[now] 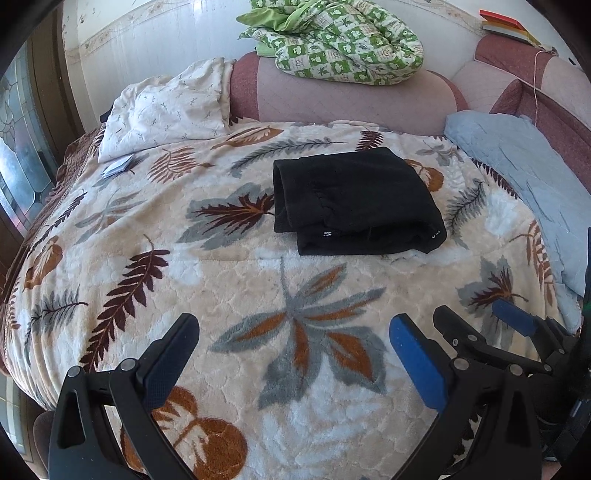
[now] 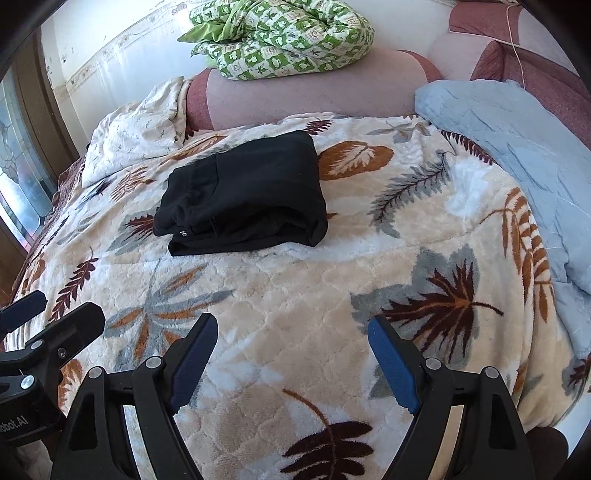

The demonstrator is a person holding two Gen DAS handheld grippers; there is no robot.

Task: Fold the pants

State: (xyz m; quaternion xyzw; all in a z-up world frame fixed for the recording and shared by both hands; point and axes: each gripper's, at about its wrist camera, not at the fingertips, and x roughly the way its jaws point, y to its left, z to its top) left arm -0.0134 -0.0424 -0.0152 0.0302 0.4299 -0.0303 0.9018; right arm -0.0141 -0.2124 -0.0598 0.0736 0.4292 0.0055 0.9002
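Observation:
The black pants (image 1: 354,201) lie folded into a compact rectangle on the leaf-patterned blanket (image 1: 229,280), toward the far side of the bed. They also show in the right wrist view (image 2: 242,195). My left gripper (image 1: 295,332) is open and empty, well short of the pants, above the blanket. My right gripper (image 2: 291,336) is open and empty too, near the bed's front. The right gripper also shows at the lower right of the left wrist view (image 1: 476,317); the left gripper shows at the lower left of the right wrist view (image 2: 48,310).
A white pillow (image 1: 166,110) lies at the far left and a light blue quilt (image 1: 524,177) along the right. A green checked duvet (image 1: 343,40) sits on the pink headboard (image 1: 332,99). A small packet (image 1: 118,168) lies by the pillow. Books (image 1: 506,24) rest at top right.

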